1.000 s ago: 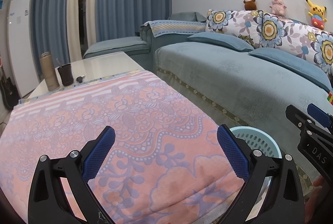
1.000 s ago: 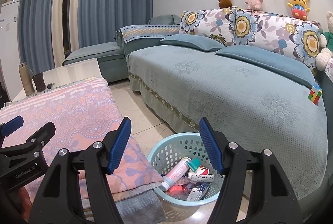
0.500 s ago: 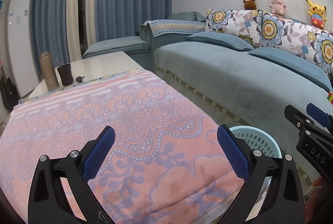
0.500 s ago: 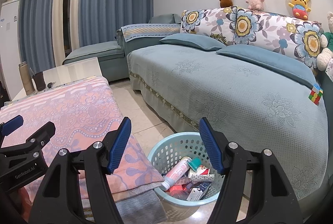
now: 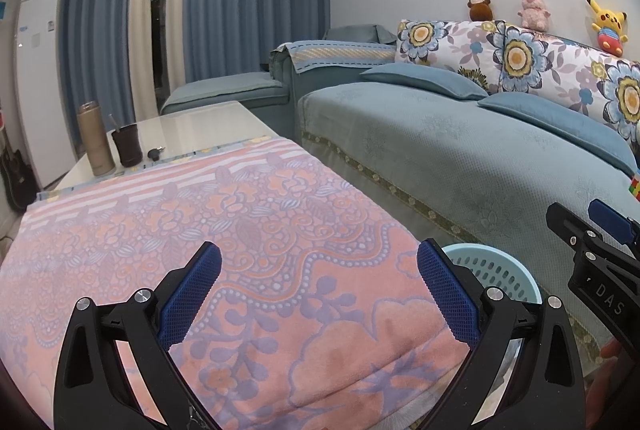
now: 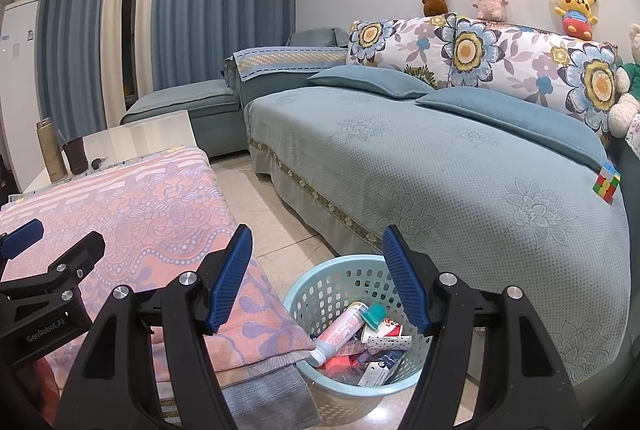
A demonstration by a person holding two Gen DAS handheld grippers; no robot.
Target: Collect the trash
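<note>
Across the pink patterned cloth [image 5: 248, 250] covering the low table, nothing is lying between the left gripper [image 5: 318, 288] and the far end, where a tan flask [image 5: 95, 138], a dark cup [image 5: 127, 145] and a small dark object [image 5: 154, 153] are standing at about 11 o'clock in the left wrist view. Its jaws are standing wide apart, holding nothing. At 3 o'clock the teal sofa [image 6: 460, 182] is running along the wall, with a coloured cube [image 6: 608, 181] sitting on its seat. The right gripper [image 6: 316, 280] is hovering over the gap between table and sofa, its jaws parted and gripping nothing. Below it, at 6 o'clock in the right wrist view, the light blue basket [image 6: 320, 288] is sitting on the tiled floor just beside the cloth's hanging corner. It is holding the trash [image 6: 360, 342]: a white and pink bottle [image 6: 340, 330], cartons and wrappers piled together.
</note>
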